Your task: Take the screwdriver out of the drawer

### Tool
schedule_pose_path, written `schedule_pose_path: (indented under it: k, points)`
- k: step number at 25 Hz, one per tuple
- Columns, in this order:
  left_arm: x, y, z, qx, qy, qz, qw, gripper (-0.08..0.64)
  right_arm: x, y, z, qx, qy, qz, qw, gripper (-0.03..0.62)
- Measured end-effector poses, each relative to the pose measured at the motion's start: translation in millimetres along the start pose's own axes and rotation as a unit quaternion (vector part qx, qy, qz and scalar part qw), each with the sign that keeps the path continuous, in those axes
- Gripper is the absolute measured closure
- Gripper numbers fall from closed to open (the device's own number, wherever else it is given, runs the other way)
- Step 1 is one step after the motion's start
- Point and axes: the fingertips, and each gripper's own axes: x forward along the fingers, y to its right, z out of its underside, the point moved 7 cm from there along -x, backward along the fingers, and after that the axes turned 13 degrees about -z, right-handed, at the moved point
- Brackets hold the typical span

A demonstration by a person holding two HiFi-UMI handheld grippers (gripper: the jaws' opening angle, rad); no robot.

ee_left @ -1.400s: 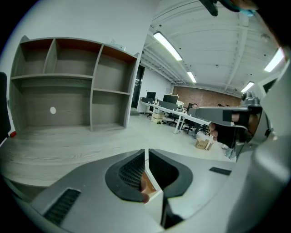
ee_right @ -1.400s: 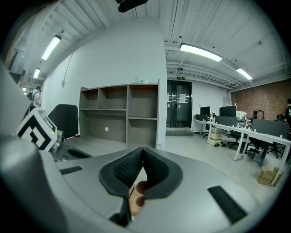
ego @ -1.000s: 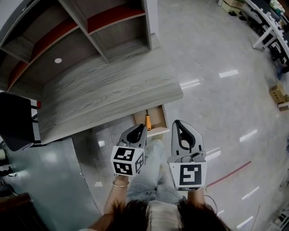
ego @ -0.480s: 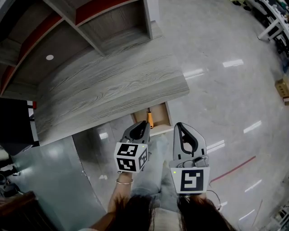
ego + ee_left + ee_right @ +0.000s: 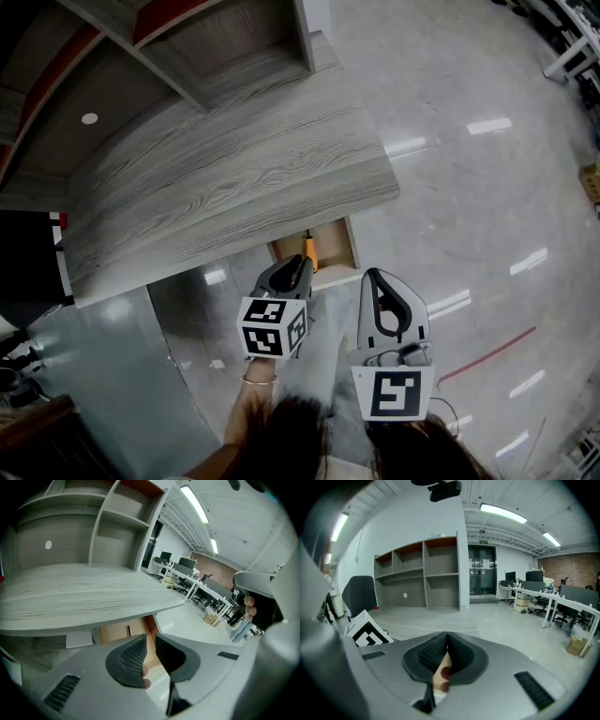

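The wooden drawer (image 5: pixel 330 246) stands pulled out from under the grey desk's front edge. In it lies the screwdriver (image 5: pixel 307 249), orange handle toward me. My left gripper (image 5: pixel 298 265) hangs just in front of the drawer's near edge, tips close to the screwdriver handle. Its jaws (image 5: pixel 151 641) are opening, a narrow gap between them and nothing in it. The drawer (image 5: pixel 117 631) shows past them in the left gripper view. To the right, over the floor, my right gripper (image 5: pixel 373 276) is shut and empty, its pads (image 5: pixel 436 651) meeting at the tips.
The grey desk top (image 5: pixel 225 187) runs above the drawer, with a shelf unit (image 5: pixel 216 47) behind it. A black chair (image 5: pixel 28 248) stands at the left. Glossy floor (image 5: pixel 469 206) spreads to the right, with office desks (image 5: pixel 543 599) far off.
Both grippers have sunk toward the drawer. The left gripper's tips now sit right at the drawer's near edge.
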Motion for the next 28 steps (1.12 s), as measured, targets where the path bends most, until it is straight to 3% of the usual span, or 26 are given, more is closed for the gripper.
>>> schedule_pose_path:
  k: [28]
  points:
    - [97.7, -15.4, 49.7, 0.005, -0.104, -0.048, 0.9934, 0.451, 28.4, 10.2, 69.5, 0.050, -0.059, 0.019, 0.997, 0.566]
